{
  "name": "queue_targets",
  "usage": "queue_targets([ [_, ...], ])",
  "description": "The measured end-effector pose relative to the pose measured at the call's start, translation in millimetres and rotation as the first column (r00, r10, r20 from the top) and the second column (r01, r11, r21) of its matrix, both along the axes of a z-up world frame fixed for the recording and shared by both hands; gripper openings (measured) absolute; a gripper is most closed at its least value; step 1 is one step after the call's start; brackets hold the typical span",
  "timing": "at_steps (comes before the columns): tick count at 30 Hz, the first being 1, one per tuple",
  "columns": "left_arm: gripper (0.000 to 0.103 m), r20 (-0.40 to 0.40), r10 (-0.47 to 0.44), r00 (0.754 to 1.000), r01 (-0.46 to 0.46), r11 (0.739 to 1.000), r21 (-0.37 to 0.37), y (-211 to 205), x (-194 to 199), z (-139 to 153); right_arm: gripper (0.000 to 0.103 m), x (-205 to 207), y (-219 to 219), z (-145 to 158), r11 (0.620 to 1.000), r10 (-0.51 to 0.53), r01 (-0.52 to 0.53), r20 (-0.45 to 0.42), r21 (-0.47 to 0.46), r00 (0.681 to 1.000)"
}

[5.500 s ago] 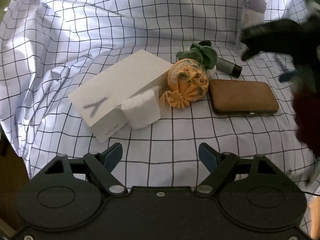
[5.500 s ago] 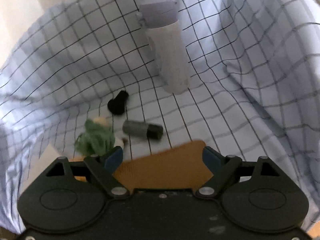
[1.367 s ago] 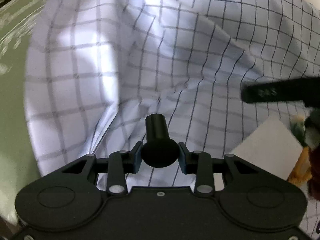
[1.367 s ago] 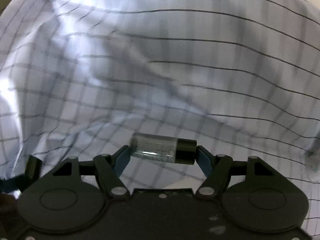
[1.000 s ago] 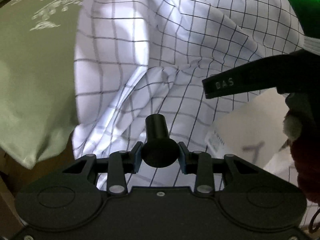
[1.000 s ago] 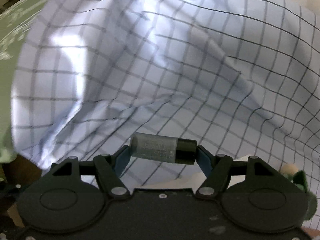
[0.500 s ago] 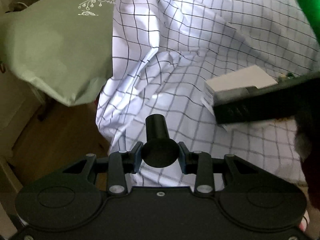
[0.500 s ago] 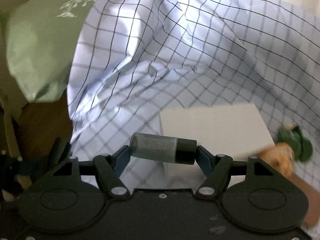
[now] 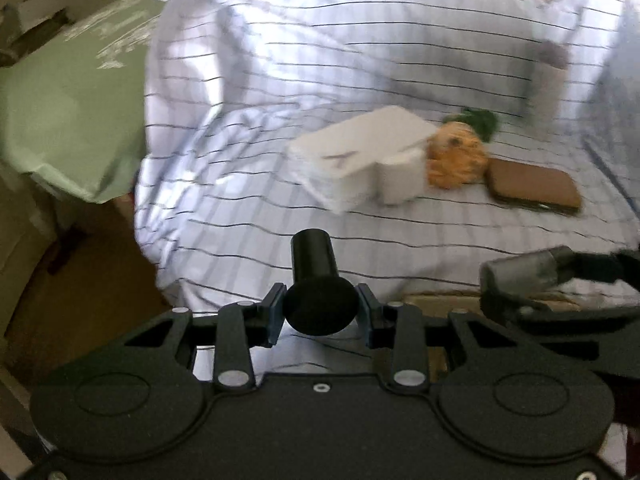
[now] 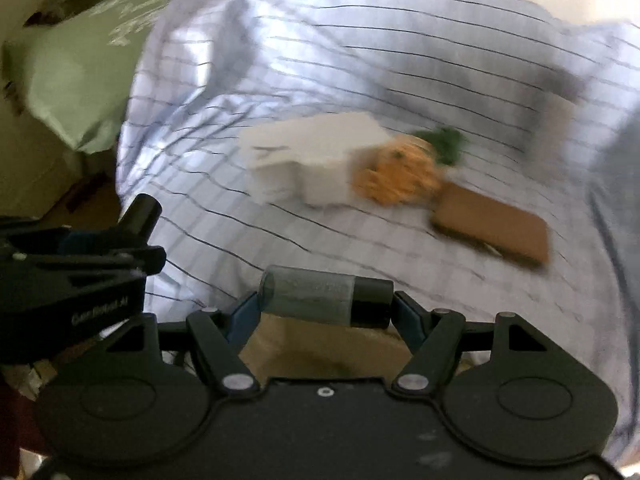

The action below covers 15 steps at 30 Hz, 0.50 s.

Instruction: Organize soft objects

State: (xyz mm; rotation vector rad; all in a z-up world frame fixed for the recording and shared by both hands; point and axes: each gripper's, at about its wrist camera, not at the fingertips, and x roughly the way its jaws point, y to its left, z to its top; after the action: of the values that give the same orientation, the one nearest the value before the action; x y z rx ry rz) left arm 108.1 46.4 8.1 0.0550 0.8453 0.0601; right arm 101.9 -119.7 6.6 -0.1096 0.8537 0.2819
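Both hand-held grippers now back from the checked sheet [image 9: 360, 80] — left [image 9: 320, 314] clamping a black funnel-shaped piece [image 9: 316, 280], right [image 10: 324, 306] a grey-and-black cylinder [image 10: 326, 296]

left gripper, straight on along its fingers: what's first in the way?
Most likely bare checked sheet, just beyond the black cylinder that the left gripper is shut on. The white box lies farther on and slightly right; depth is unclear in the blurred picture.

On the checked sheet [image 9: 248, 216], mid-frame, a box [image 9: 356, 156] lay leftmost, a small block [image 9: 400, 176] against its right front. Right of that sat a plush toy [image 9: 458, 158], then a flat case [image 9: 534, 192] further right. A pillow [image 9: 68, 112] occupied the upper left, beside the sheet's edge.
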Motion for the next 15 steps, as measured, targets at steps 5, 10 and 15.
queue_targets([
  [5,0.038,0.012,-0.071,0.997,0.071,0.997,-0.006,-33,-13,0,0.071,-38,-51,5,0.982,-0.187,0.186,0.027,0.028,0.982],
  [10,0.038,0.014,-0.112,0.994,0.113,0.993,-0.019,-56,-23,-4,0.071,-68,-83,7,0.941,-0.338,0.336,0.051,0.044,0.94],
  [15,0.038,0.003,-0.122,0.993,0.122,0.992,-0.036,-67,-34,-11,0.071,-83,-96,5,0.911,-0.405,0.401,0.029,0.099,0.914],
])
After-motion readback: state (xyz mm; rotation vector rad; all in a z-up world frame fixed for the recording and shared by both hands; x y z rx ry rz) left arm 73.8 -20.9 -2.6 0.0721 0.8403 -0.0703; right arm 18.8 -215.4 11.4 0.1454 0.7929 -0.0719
